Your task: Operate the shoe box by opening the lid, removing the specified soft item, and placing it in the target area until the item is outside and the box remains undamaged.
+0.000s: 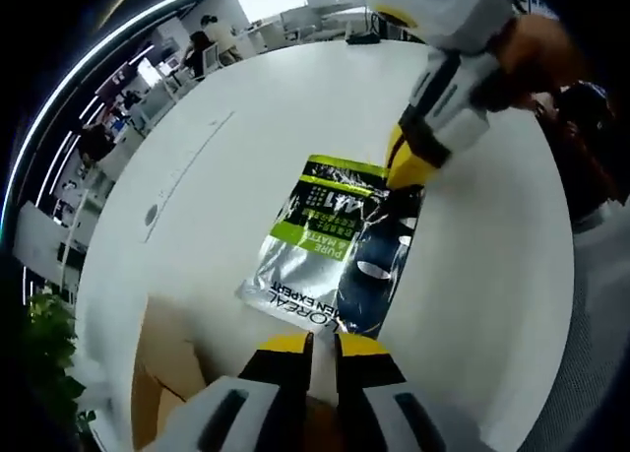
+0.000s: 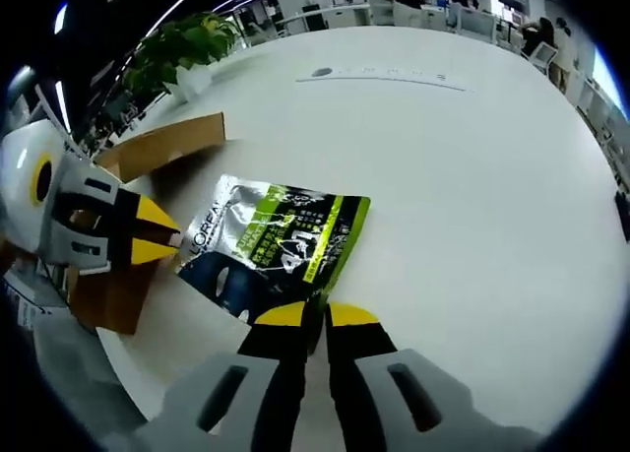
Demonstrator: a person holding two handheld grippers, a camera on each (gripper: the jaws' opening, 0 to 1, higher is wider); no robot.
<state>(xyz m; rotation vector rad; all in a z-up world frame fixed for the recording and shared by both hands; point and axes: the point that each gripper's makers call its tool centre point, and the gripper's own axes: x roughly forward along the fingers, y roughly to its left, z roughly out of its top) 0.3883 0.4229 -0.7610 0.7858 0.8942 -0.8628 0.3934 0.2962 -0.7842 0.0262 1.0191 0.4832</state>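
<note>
A L'Oréal sachet pack (image 2: 276, 243) lies on the white tabletop (image 2: 472, 176) beside the open cardboard shoe box (image 2: 138, 216). The right gripper (image 2: 313, 316), jaws closed, pinches its edge; releasing comes next. The left gripper (image 1: 323, 344) has closed, empty jaws.

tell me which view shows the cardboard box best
The right gripper view: the cardboard box shows a flap and a side wall beside the silver pouch, partly behind the left gripper. The left gripper view catches only a corner at the edge.

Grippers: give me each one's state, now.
Left gripper: shut, holding nothing, just short of the pouch's near edge.
Right gripper: shut at the pouch's edge; a grip on it cannot be told.
</note>
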